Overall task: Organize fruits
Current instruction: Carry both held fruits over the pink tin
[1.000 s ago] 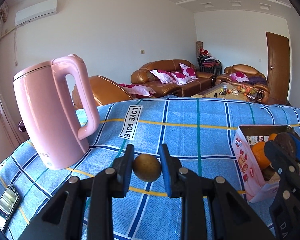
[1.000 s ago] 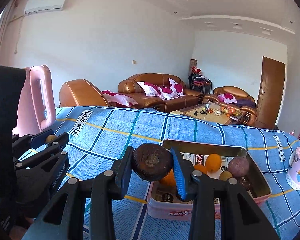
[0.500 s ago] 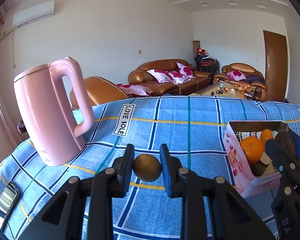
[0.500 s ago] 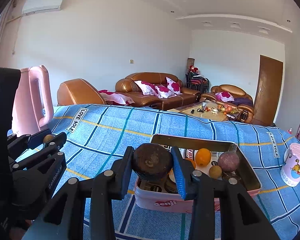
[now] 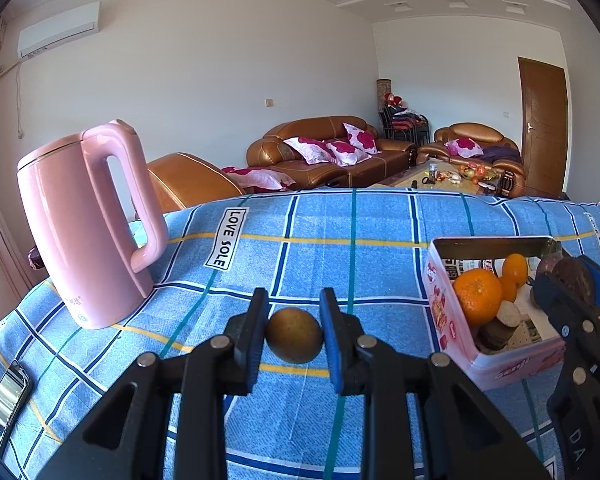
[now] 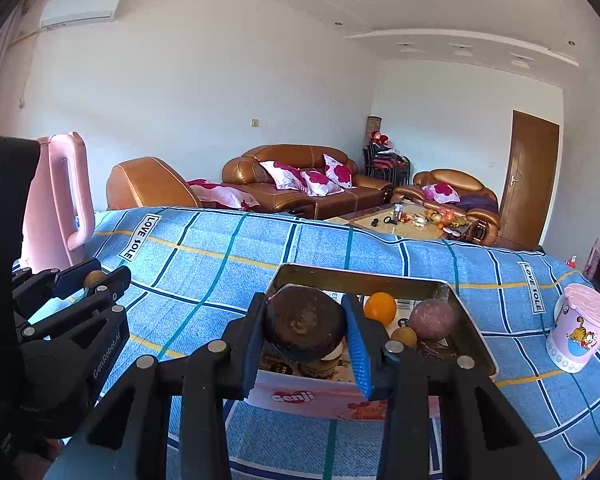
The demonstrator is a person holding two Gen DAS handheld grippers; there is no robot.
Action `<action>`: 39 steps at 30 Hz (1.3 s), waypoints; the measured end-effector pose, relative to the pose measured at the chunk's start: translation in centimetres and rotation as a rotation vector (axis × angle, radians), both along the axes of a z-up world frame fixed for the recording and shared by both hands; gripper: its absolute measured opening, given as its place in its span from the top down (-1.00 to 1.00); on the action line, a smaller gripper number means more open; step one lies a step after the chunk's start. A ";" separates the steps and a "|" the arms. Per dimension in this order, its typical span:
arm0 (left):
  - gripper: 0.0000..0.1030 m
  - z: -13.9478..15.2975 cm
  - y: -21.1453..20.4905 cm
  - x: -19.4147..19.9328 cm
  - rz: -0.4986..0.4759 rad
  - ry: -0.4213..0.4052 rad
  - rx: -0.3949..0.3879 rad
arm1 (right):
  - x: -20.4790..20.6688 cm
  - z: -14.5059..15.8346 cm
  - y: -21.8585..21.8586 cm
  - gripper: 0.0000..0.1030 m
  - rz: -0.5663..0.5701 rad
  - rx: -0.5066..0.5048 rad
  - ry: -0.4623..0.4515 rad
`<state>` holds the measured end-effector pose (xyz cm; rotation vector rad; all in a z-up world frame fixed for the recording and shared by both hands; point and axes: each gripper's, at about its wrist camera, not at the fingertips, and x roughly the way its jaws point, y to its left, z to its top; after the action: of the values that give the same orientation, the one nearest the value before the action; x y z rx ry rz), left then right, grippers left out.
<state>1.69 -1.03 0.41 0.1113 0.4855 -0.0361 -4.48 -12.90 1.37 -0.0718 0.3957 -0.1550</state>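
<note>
Ahead, brown leather sofas are lining a sunlit white wall; a wooden door is standing shut far right.

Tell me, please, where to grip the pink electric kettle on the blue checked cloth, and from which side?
Grip the pink electric kettle by its tall loop handle, coming from the side that faces the pink tin box. The handle stands upright and open there; the body looks too wide for a claw.

The right gripper clamps a dark brown round fruit just above the near end of a pink tin. Beyond it inside lie an orange and a purple fruit. To its left, the left gripper pinches a small brown fruit.
</note>
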 end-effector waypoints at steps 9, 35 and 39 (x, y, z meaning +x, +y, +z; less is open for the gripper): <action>0.46 0.1 -1.9 -0.7 -0.035 0.004 0.003 | -0.8 0.1 -2.1 0.22 -0.035 -0.010 -0.005; 0.46 0.3 -8.3 -1.5 -0.148 0.028 -0.006 | -1.6 0.5 -9.3 0.22 -0.148 -0.026 -0.005; 0.46 0.3 -9.2 -1.5 -0.164 0.031 -0.006 | -1.7 0.5 -10.7 0.22 -0.177 -0.020 -0.002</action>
<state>0.18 -10.20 0.72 0.1450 0.5063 -0.2001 -6.17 -23.58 1.87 -0.0562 0.3988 -0.3331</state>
